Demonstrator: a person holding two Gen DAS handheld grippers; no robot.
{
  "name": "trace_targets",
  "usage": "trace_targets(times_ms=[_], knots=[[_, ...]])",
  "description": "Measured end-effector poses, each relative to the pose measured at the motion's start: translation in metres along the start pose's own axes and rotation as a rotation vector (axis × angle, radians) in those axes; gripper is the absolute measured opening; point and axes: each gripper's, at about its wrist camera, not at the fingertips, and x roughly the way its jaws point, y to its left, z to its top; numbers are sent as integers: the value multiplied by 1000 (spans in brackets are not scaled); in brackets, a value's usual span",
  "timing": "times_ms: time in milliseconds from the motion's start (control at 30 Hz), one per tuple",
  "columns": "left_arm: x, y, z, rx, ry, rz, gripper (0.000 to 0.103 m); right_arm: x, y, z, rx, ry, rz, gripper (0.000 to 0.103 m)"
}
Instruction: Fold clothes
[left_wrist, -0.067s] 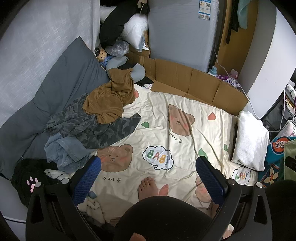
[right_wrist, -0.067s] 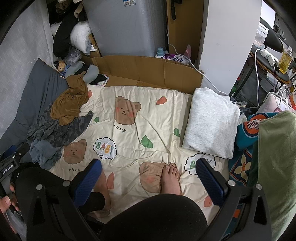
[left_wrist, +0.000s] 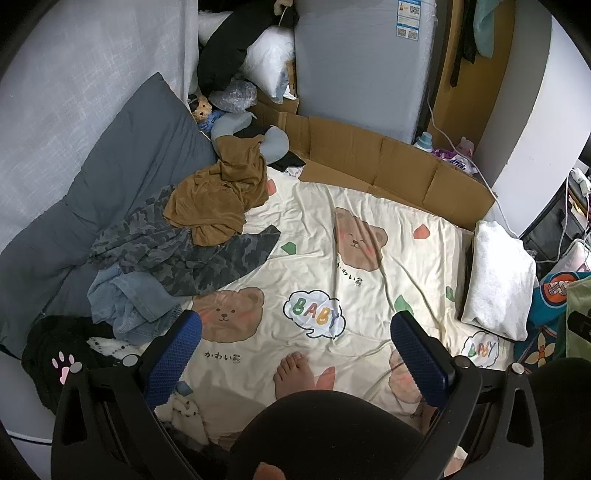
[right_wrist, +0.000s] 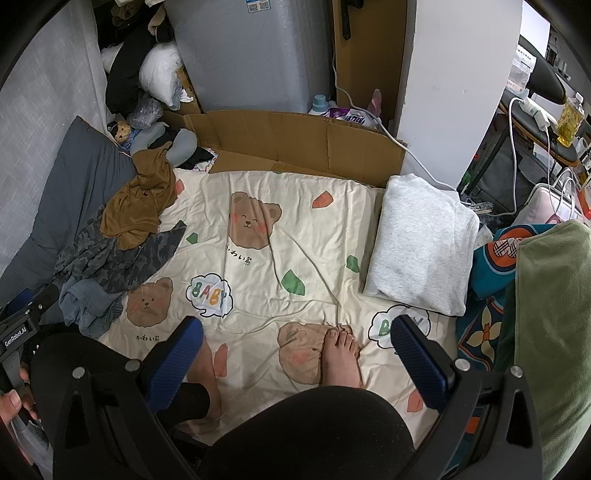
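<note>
Both grippers, left gripper (left_wrist: 295, 332) and right gripper (right_wrist: 295, 332), hang spread wide and empty above the bear blanket (left_wrist: 369, 295). Unfolded clothes (left_wrist: 177, 251) lie heaped at the blanket's left edge; a folded grey sweatshirt (right_wrist: 421, 243) rests on its right edge.

The bedsheet (left_wrist: 369, 302) is cream, printed with brown bears with pink cheeks, white "BABY" clouds lettered in green, orange and blue, and scattered green and orange patches. At the bedsheet's left edge, the crumpled shirt (left_wrist: 221, 199) is mustard brown, the garment (left_wrist: 192, 254) under it is grey camouflage, and the jeans (left_wrist: 129, 302) are faded blue denim. Past them the pillow (left_wrist: 122, 177) is slate grey. At the bedsheet's right edge the folded sweatshirt (right_wrist: 424, 243) is pale heather grey. The cardboard (right_wrist: 303, 144) at the bedsheet's far edge is plain tan. The fingers (left_wrist: 173, 358) carry textured blue pads on black frames.
</note>
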Motion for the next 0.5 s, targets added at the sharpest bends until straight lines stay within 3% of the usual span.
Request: trace_targets(times_ms=[300, 500], knots=[[5, -22, -6, -5, -2, 14, 102, 0, 0, 0, 2, -3, 5, 102], [2, -3, -1, -11, 6, -18, 102, 1, -1, 0, 1, -2, 3, 102]])
